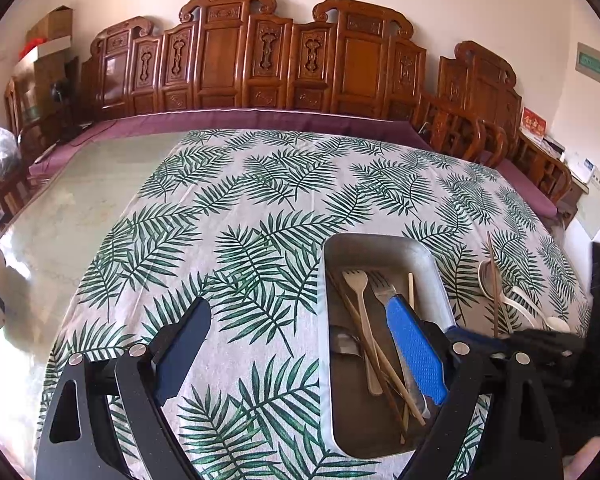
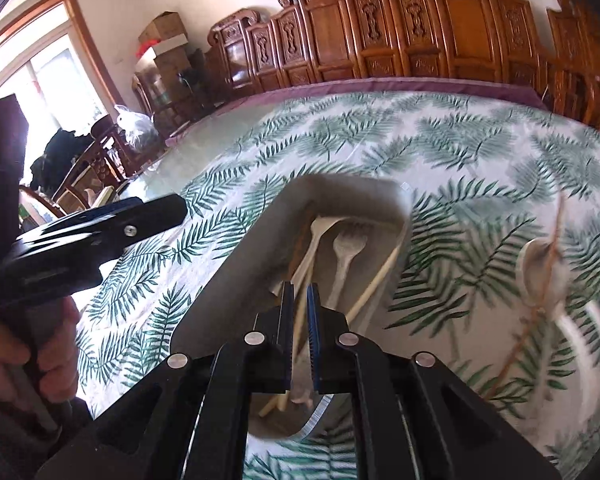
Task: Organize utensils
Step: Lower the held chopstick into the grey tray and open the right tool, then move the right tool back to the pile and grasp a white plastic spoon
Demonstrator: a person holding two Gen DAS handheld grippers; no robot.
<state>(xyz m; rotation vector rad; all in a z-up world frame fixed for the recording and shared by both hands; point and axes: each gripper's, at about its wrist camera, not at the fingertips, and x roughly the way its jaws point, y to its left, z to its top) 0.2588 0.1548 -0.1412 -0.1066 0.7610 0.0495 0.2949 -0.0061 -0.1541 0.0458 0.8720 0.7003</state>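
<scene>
Left gripper (image 1: 300,344): is being held wide open above the table, nothing being gripped; one blue pad (image 1: 416,350) is being seen over the tray's right half, the other finger over the bare cloth to the tray's left.
Right gripper (image 2: 300,312): is being held over the near end of the tray, jaws nearly closed with a narrow gap being left between the pads. A pale chopstick (image 2: 300,332) is being seen through that gap; whether it is being pinched or is merely lying below cannot be told.
Tray (image 1: 380,244): a metal rectangular tray is being kept on the leaf-print tablecloth (image 1: 228,208), right of the table's middle in the left wrist view.
Tray contents: a pale fork (image 1: 360,304), a metal fork (image 1: 382,284) and several chopsticks (image 1: 384,364) are being held inside, lying lengthwise and partly crossing.
Loose utensils: a white spoon (image 1: 490,280) and a dark chopstick (image 1: 494,280) are being left on the cloth just right of the tray; further white utensils (image 1: 540,314) are lying beside them.
Person's hand (image 2: 40,364): is being seen gripping the left gripper's handle in the right wrist view.
Image quality: the right wrist view is being blurred on its right side.
</scene>
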